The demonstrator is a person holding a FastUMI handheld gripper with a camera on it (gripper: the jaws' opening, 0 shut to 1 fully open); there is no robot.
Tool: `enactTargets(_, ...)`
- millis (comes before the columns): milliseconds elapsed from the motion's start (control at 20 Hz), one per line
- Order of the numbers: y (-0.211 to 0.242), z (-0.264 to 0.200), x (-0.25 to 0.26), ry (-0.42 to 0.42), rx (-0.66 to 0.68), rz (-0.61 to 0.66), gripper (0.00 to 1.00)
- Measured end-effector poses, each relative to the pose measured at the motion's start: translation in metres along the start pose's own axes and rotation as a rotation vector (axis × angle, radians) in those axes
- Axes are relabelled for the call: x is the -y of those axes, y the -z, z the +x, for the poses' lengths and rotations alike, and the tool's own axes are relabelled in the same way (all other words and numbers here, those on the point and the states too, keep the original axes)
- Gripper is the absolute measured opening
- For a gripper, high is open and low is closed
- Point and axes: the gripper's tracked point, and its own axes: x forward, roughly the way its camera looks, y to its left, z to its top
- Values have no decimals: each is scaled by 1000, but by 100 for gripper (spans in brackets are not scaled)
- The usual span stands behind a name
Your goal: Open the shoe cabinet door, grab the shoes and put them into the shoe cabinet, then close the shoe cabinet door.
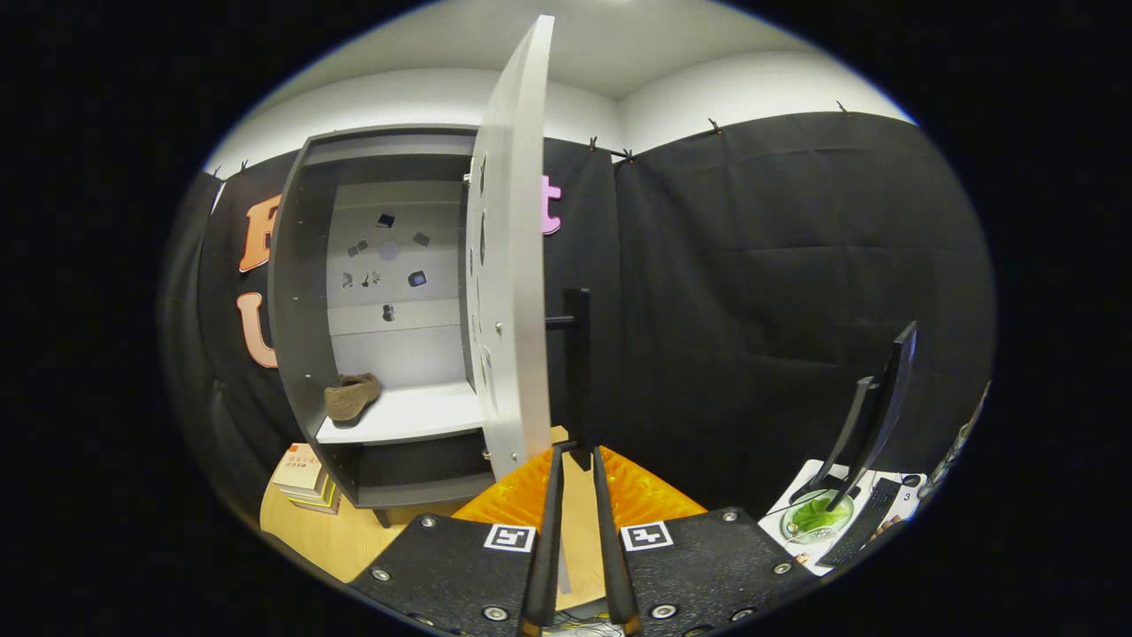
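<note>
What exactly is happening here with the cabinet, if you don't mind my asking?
A person is working a handheld claw at a shoe cabinet on a wooden table. The cabinet door stands open, edge-on to the camera, and the claw's fingers are closed around the bottom of its black bar handle. One brown shoe already sits on the shelf inside, so closing the door looks like what remains.

Shoe cabinet point(301, 292) stands open on wooden table point(354, 540), door point(513, 265) swung out edge-on toward camera. Brown shoe point(351, 395) rests on pale shelf point(416, 414) inside, at gripper's 11 o'clock. Gripper point(577, 453) sits at door's black bar handle point(577, 363), fingers narrowly parted around handle's lower end; contact unclear. Stacked books point(305, 478) lie beside cabinet base. Monitor point(871, 407) and keyboard point(862, 522) at 3 o'clock.
</note>
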Motion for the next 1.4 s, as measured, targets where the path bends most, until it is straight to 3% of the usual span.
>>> enactTargets(550,4,-5,-12,-55,-15,-18,21)
enactTargets(900,24,-20,-25,-117,-101,-29,21)
enactTargets(1150,49,-35,-43,-208,-192,-39,21)
enactTargets(1400,75,-52,-46,-303,-317,-131,21)
